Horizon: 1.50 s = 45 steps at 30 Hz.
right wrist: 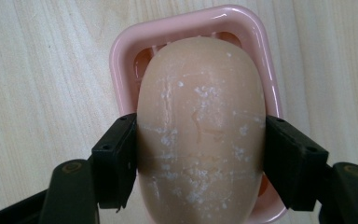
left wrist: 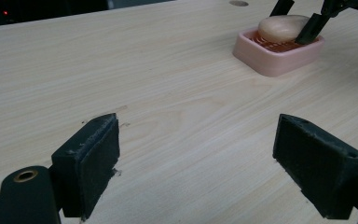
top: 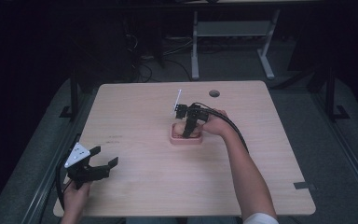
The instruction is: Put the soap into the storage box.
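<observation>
A pale oval bar of soap (right wrist: 200, 126) sits over a pink soap dish (right wrist: 126, 46) in the middle of the wooden table. My right gripper (right wrist: 200, 158) points down and is shut on the soap, its black pads (right wrist: 116, 158) pressing on both long sides. From the high view the right gripper (top: 189, 126) reaches into the dish (top: 173, 138) at the table's centre. The left gripper view has the soap (left wrist: 282, 27) and the dish (left wrist: 261, 58) far off at the upper right. My left gripper (top: 103, 160) rests open near the front left corner, nothing between its pads (left wrist: 91, 161).
The table (top: 140, 177) has a round cable hole (top: 214, 93) near its far edge. A thin white stick (top: 176, 100) rises beside the right gripper. A black cable (top: 235, 128) trails along the right forearm. Desk legs and cables stand on the dark floor beyond.
</observation>
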### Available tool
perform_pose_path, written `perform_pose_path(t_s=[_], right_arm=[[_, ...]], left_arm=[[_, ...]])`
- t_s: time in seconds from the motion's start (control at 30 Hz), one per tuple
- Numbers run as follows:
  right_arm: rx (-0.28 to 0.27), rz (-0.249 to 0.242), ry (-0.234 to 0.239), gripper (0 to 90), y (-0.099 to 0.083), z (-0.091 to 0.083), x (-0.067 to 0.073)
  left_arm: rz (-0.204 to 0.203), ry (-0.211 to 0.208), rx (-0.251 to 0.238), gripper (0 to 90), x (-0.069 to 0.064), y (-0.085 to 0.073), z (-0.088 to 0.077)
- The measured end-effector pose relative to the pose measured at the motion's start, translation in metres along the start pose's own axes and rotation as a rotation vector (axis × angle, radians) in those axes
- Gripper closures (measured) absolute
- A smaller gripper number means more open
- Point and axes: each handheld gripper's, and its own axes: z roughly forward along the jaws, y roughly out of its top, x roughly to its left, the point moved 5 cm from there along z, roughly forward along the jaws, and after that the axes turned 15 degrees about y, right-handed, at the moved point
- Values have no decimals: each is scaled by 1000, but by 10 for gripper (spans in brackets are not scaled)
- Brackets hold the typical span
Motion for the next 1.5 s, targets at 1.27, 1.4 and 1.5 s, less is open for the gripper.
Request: perform_pose_path(t_s=[1.27, 1.4, 1.5], right_arm=[[-56, 5, -4, 316, 0, -15, 3], [-67, 20, -10, 303, -3, -18, 3], [-75, 28, -12, 295, -7, -20, 4]], left_arm=[[-2, 0, -5, 143, -1, 0, -1], [-6, 0, -8, 143, -1, 1, -1], [-6, 0, -8, 143, -1, 0, 0]])
